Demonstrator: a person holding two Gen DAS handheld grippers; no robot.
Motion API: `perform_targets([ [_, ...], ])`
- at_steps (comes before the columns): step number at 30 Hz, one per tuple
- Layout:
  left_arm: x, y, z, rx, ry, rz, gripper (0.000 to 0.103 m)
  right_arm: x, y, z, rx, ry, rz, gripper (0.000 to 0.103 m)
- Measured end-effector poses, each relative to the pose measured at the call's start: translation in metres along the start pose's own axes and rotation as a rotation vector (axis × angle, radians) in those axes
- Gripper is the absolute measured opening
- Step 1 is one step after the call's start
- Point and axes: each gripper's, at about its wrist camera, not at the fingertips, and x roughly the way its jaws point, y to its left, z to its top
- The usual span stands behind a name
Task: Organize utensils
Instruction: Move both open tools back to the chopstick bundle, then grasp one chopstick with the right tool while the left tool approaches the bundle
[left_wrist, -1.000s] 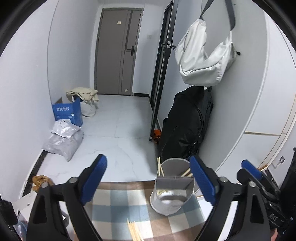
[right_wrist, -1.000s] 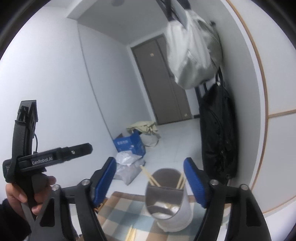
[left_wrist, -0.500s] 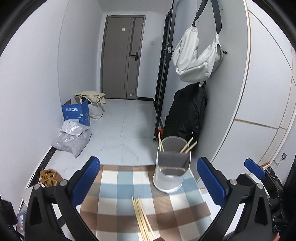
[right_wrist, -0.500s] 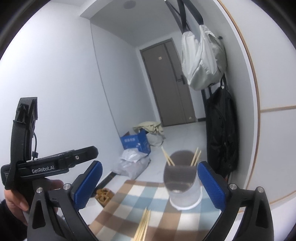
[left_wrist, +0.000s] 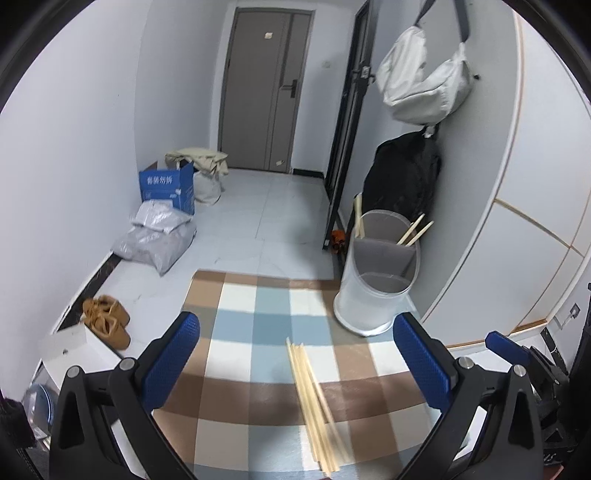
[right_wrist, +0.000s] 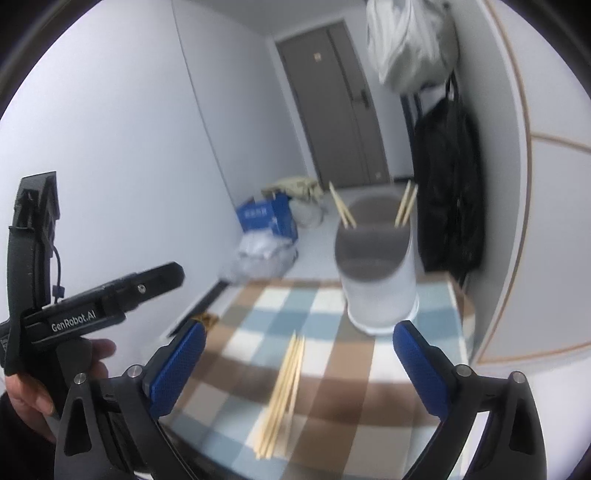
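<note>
Both tongs, left (left_wrist: 295, 347) and right (right_wrist: 297, 354), are held wide open and empty, so one chopstick (left_wrist: 316, 398) near the table's front edge should be pinched singly and stood in the holder (left_wrist: 376, 273) at the far right corner.

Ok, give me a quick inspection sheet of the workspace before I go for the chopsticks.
Surface: checked cloth covering the table.
Job's things: loose chopsticks lying bundled on the cloth; divided holder upright at the far right corner, a few chopsticks already in its rear compartments.
Clutter: nothing seen on the cloth.
Grippers: left gripper and right gripper both open, empty, above the bundle.
Cables: nothing seen.
Surroundings: blue box, grey sacks, slippers on the floor; bags hanging on the wall.
</note>
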Motion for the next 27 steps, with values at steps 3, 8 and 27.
perform_targets([
  [3,0.007,0.011,-0.005,0.000,0.021,0.007,0.102,0.018,0.002,-0.005,-0.011,0.079,0.004,0.083],
  [8,0.014,0.032,-0.002,-0.027,0.038,0.044,0.102,0.049,0.002,-0.008,-0.028,0.195,-0.007,0.070],
  [27,0.032,0.093,-0.005,-0.187,0.110,0.110,0.102,0.218,0.011,-0.025,-0.219,0.692,-0.084,0.020],
])
